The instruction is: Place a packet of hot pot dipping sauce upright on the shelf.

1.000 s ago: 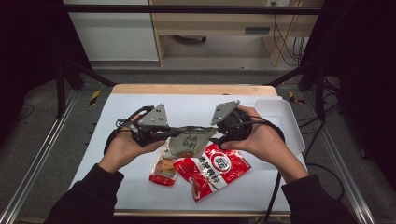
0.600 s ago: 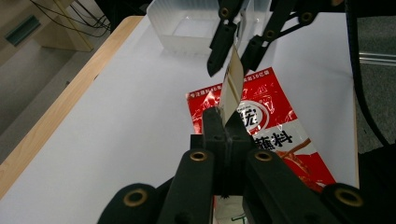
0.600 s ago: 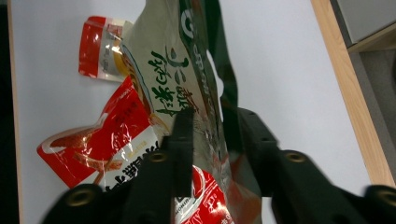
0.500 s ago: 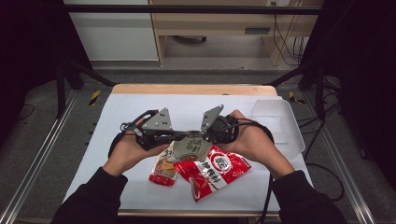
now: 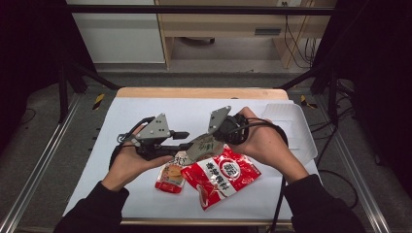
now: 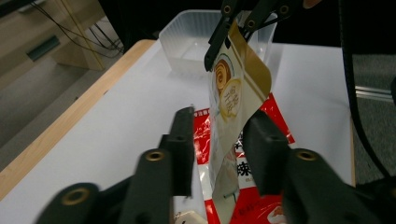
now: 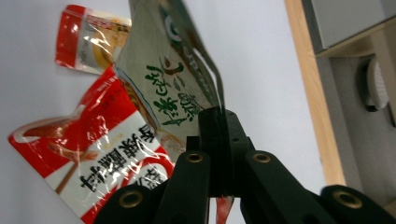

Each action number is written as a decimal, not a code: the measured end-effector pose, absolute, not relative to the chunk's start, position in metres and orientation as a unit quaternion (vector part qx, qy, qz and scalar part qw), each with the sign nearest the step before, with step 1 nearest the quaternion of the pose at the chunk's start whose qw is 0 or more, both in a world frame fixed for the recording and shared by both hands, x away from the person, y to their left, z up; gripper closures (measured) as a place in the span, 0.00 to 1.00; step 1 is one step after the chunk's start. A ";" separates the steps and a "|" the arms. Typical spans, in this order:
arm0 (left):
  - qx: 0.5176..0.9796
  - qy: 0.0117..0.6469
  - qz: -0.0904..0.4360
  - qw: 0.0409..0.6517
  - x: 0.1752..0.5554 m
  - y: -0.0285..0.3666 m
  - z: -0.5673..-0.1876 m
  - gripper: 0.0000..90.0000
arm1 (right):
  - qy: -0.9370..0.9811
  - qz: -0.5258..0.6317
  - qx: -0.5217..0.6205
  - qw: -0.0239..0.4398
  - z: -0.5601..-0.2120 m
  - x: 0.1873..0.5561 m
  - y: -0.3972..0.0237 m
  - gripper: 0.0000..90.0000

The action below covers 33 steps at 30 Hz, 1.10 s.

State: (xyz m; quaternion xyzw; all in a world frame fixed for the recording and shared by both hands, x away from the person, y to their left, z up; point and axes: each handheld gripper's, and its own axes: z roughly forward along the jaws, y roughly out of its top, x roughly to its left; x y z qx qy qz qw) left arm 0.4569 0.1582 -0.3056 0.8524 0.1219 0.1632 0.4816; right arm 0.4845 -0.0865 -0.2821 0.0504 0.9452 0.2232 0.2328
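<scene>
Handoff mid-air over the table (image 5: 145, 109): right gripper (image 7: 218, 122), jaws clamped on one edge of a grey-gold sachet (image 5: 203, 145), holds it up above the big red packet (image 5: 221, 174) and the small red packet (image 5: 171, 177). Left gripper (image 6: 219, 140) has just been opening; its jaws now stand apart w/ the sachet's lower end between them, pads not pressing. Likely purpose: pass the sachet to the right side, toward the clear plastic tub (image 5: 291, 127) nearby.

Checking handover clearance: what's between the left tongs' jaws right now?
The gold-and-white sachet hangs between them, held at its top by the right tongs; the left gripper view shows the left tongs not pressing it.
</scene>
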 end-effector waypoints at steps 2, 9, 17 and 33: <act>0.847 0.134 0.172 0.485 0.453 0.166 -0.310 0.56 | 0.945 0.216 0.055 0.240 -0.279 0.487 -0.091 1.00; 0.824 0.208 0.219 0.479 0.440 0.217 -0.359 0.27 | 0.935 0.221 0.083 0.265 -0.265 0.491 -0.119 1.00; 0.811 0.292 0.228 0.453 0.449 0.286 -0.425 0.15 | 0.921 0.226 0.114 0.297 -0.240 0.486 -0.159 1.00; 0.787 0.352 0.259 0.435 0.453 0.324 -0.441 0.11 | 0.906 0.215 0.180 0.318 -0.238 0.478 -0.234 1.00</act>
